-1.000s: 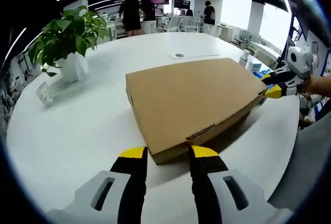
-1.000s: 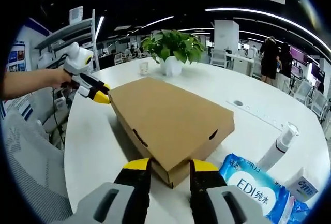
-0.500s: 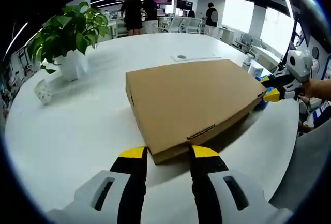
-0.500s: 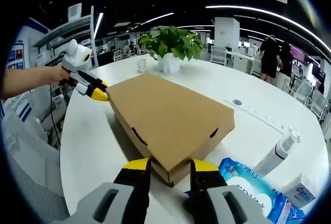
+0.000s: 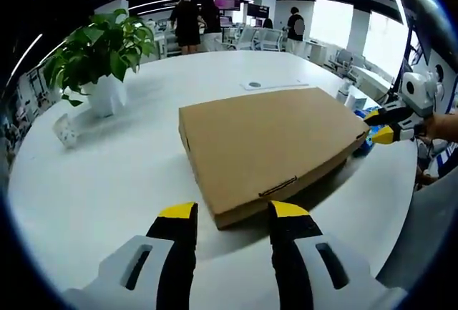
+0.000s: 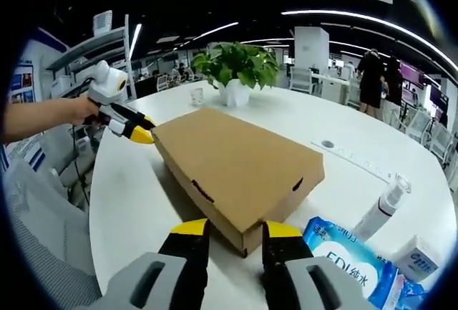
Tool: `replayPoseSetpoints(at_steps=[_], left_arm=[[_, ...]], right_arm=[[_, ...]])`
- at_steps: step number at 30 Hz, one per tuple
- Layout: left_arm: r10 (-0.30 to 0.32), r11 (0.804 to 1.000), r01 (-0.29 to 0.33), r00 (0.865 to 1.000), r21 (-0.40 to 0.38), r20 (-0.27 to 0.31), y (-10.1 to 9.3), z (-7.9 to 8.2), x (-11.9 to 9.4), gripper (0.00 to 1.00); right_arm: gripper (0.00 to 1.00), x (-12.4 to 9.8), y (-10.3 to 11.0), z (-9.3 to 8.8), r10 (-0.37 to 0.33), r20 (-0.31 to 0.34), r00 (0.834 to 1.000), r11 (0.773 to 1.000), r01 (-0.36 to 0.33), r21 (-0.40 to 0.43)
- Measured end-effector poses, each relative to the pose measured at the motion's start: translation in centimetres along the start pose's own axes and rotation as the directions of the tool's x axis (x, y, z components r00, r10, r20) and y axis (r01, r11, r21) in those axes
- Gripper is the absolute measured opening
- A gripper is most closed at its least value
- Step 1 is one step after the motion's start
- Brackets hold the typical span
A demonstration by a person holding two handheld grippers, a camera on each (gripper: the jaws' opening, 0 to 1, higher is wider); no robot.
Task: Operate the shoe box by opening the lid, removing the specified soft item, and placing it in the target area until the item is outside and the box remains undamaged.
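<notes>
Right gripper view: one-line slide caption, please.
Open right hand-held gripper at one corner of the closed cardboard shoe box; left hand-held gripper at the far corner.

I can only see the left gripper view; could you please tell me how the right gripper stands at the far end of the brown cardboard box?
Observer: In the right gripper view, the right gripper has its yellow-tipped jaws apart, one on either side of a corner of the flat brown cardboard box, whose lid is shut.
Operator: Is anything close beside it?
Observer: A blue and white soft pack printed "EDI" lies on the white table, just right of that gripper in its view.
Operator: Anything else there?
Observer: A white pump bottle sits just beyond the pack.
</notes>
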State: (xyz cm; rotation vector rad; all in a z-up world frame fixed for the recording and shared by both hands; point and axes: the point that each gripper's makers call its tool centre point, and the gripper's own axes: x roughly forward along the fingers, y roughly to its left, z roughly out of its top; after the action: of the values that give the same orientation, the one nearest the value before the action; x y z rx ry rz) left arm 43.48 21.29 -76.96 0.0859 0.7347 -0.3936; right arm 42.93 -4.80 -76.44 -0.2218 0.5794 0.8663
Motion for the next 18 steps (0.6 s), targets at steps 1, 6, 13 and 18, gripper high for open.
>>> replayPoseSetpoints(at_steps=[1, 6, 13, 18], left_arm=[[0.004, 1.000, -0.004, 1.000, 0.002, 0.005, 0.0, 0.1, -0.4, 0.41], [0.006, 1.000, -0.006, 1.000, 0.014, 0.012, -0.4, -0.2, -1.4, 0.43], [-0.011, 1.000, 0.010, 0.999, 0.021, 0.044, -2.0, -0.2, -3.0, 0.45], [-0.012, 0.999, 0.010, 0.998, 0.040, 0.059, -3.2, -0.3, -4.4, 0.49]], right_arm=[[0.27, -0.5, 0.0, 0.0, -0.009, 0.000, 1.000, 1.000, 0.009, -0.011], [0.28, -2.2, -0.3, -0.4, -0.037, 0.009, 0.999, 0.999, 0.037, 0.009], [0.34, -4.9, -1.2, -1.4, -0.089, 0.013, 0.996, 0.995, 0.088, 0.035], [0.42, -7.0, -1.6, -2.3, -0.131, 0.004, 0.991, 0.990, 0.131, 0.057]])
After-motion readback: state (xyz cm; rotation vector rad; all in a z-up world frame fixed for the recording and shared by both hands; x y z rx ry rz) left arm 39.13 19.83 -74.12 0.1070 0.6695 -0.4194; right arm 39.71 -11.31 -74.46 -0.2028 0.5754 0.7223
